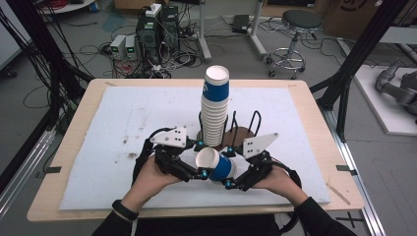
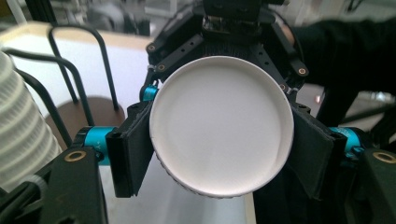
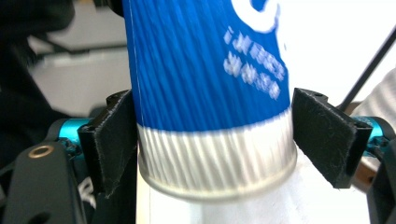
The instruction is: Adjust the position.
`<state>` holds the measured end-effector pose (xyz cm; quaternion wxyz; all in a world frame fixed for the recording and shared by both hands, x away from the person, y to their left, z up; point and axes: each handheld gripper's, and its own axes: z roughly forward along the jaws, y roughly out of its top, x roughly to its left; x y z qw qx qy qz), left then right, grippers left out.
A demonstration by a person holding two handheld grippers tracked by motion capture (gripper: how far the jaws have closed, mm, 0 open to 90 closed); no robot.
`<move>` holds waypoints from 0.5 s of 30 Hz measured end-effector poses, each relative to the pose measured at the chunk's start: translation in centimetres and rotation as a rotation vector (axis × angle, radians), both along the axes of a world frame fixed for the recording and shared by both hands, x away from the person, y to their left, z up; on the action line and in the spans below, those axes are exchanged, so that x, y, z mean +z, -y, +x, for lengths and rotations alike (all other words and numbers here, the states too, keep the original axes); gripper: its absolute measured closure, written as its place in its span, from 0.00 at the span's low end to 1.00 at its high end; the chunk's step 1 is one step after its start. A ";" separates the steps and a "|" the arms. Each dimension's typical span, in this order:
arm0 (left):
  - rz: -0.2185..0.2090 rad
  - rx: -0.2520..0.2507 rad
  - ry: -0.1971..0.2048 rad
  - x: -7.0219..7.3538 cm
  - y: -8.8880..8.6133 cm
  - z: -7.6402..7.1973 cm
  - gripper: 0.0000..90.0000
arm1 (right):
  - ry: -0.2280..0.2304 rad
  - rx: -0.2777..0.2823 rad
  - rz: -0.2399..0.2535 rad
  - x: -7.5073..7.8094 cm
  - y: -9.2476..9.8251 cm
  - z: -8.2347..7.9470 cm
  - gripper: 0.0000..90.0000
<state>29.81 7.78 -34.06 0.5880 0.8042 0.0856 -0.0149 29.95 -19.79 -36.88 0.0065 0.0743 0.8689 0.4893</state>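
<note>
A blue paper cup (image 1: 218, 164) is held sideways just in front of the cup stack (image 1: 215, 110), gripped by both the left tool (image 1: 195, 172) and right tool (image 1: 235, 181). Handover seems underway; one tool must release next.

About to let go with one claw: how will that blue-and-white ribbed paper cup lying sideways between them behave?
The blue-and-white ribbed paper cup looks thin-walled and empty, so probably light and easily crushed. Its round tapered body would likely roll in a curve if dropped on the white foam mat.
</note>
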 end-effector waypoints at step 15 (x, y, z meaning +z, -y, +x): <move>-0.184 0.034 0.012 -0.6 -0.2 -0.2 0.34 | 0.002 -0.036 0.137 0.2 0.3 -0.1 0.19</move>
